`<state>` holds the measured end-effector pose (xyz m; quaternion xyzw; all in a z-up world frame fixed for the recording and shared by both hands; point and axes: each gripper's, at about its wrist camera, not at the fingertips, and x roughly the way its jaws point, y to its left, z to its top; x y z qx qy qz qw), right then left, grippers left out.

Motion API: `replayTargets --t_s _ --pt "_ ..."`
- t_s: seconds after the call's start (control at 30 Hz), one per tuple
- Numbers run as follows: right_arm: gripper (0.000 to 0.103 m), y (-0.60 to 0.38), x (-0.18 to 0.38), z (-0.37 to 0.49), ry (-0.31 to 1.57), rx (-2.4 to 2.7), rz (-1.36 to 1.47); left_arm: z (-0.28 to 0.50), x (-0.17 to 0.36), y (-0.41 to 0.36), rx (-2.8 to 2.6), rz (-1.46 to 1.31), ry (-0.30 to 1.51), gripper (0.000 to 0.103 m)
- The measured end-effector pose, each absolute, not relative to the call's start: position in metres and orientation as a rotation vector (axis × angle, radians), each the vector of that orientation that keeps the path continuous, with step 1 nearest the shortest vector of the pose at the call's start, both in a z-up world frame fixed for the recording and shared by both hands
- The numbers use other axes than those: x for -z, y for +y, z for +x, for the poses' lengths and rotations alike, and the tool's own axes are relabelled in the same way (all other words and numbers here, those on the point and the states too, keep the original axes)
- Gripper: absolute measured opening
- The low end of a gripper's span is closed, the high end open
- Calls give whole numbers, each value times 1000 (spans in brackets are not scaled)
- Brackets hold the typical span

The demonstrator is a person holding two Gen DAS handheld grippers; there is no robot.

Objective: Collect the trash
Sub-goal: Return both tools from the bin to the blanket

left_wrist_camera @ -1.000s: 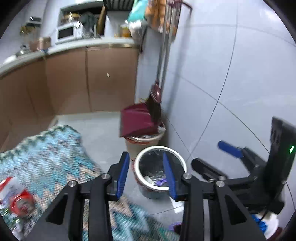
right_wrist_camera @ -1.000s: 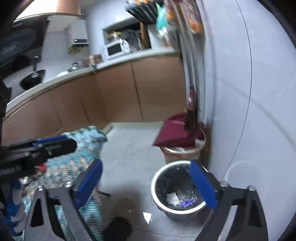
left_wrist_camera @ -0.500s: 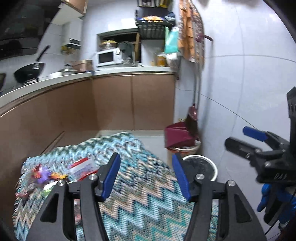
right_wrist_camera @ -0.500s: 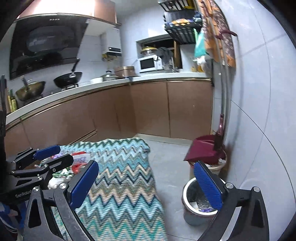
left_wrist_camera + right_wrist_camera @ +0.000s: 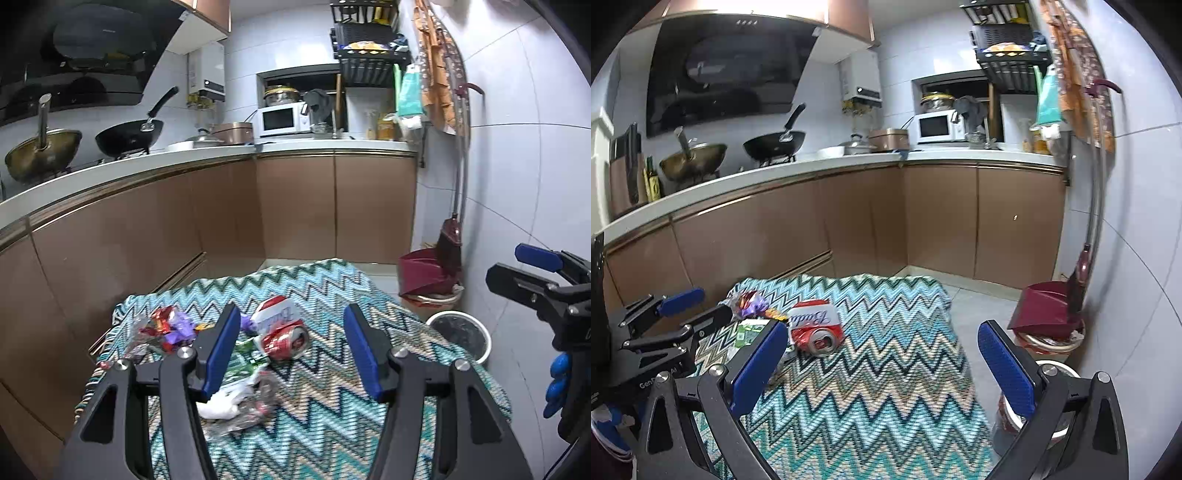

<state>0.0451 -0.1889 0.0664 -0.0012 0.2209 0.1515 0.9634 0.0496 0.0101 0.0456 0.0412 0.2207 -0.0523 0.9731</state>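
Your left gripper (image 5: 291,349) has its blue pads spread apart with nothing between them, and it's hanging over the zigzag cloth (image 5: 332,413), aimed at the trash pile. Your right gripper (image 5: 882,363) is also wide open and empty, over the same cloth, further to the right side.

The trash is bunched up on the far-left part of the cloth. From the left wrist camera, the crushed red can (image 5: 284,338) lies on its side at about 12 o'clock from the gripper, just past the pads, with its open top facing you. A red and white wrapper (image 5: 275,314) sits right behind it, touching it. At about 10 o'clock there's a heap of shiny red and purple candy wrappers (image 5: 166,326), and a green wrapper (image 5: 245,354) shows just beside the left pad. Nearer you, at about 7 o'clock from the can, a white crumpled tissue (image 5: 221,404) and some clear plastic (image 5: 255,402) lie together.

The metal trash bin (image 5: 461,338) stands on the floor off the right edge of the cloth, at roughly 3 o'clock from the left gripper. Behind it is a second bin with a maroon dustpan (image 5: 424,273) on top and a broom (image 5: 450,243) leaning on the wall. In the right wrist view the metal bin is mostly hidden behind your right pad.
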Motion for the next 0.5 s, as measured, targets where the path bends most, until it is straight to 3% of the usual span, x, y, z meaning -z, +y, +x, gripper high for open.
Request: replayTargets --t_s 0.5 --pt "103 -121 -37 73 568 -435 -59 76 -8 78 11 30 538 56"
